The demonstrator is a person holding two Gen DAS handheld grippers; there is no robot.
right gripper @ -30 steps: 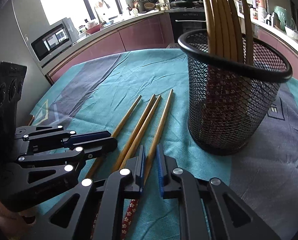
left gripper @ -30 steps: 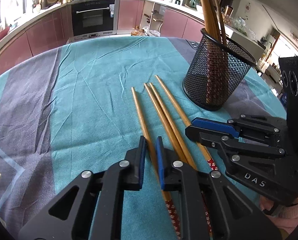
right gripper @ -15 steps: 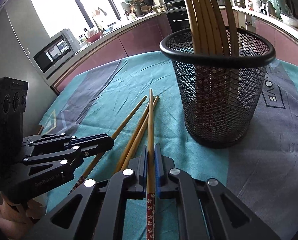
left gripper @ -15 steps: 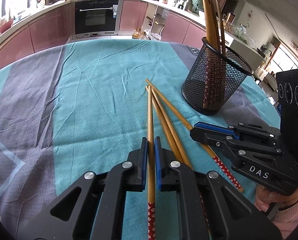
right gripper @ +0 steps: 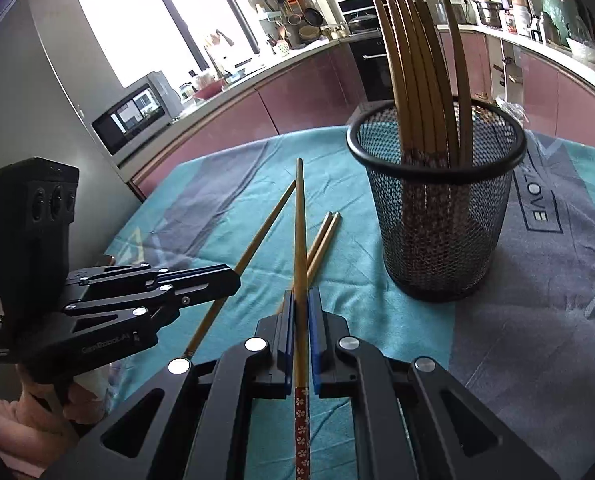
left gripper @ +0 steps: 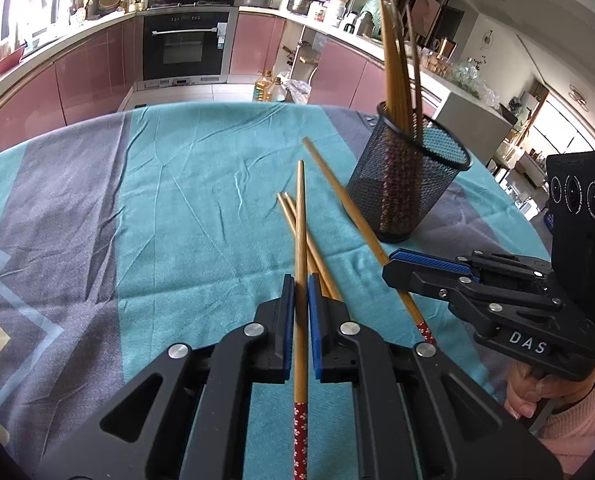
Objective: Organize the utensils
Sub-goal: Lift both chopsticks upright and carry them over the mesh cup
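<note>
In the left wrist view, the left gripper (left gripper: 301,288) is clamping one bamboo chopstick (left gripper: 300,240) between its blue pads; a second ago the jaws were standing slightly apart around it as it lay on the teal tablecloth (left gripper: 177,200), and now its tip is riding clear of the cloth. The right gripper (left gripper: 393,270) is pinching another chopstick (left gripper: 349,208), likewise raised. Two chopsticks (left gripper: 289,210) are remaining on the cloth, so two picks are done and, I judge, the carry to the holder comes next.

In the right wrist view, the right gripper (right gripper: 301,304) is gripping its chopstick (right gripper: 299,232) tightly, patterned red end trailing behind the pads. The black mesh holder (right gripper: 437,240) is standing upright just ahead, holding a bundle of chopsticks (right gripper: 413,80) leaning against its rim.
</note>
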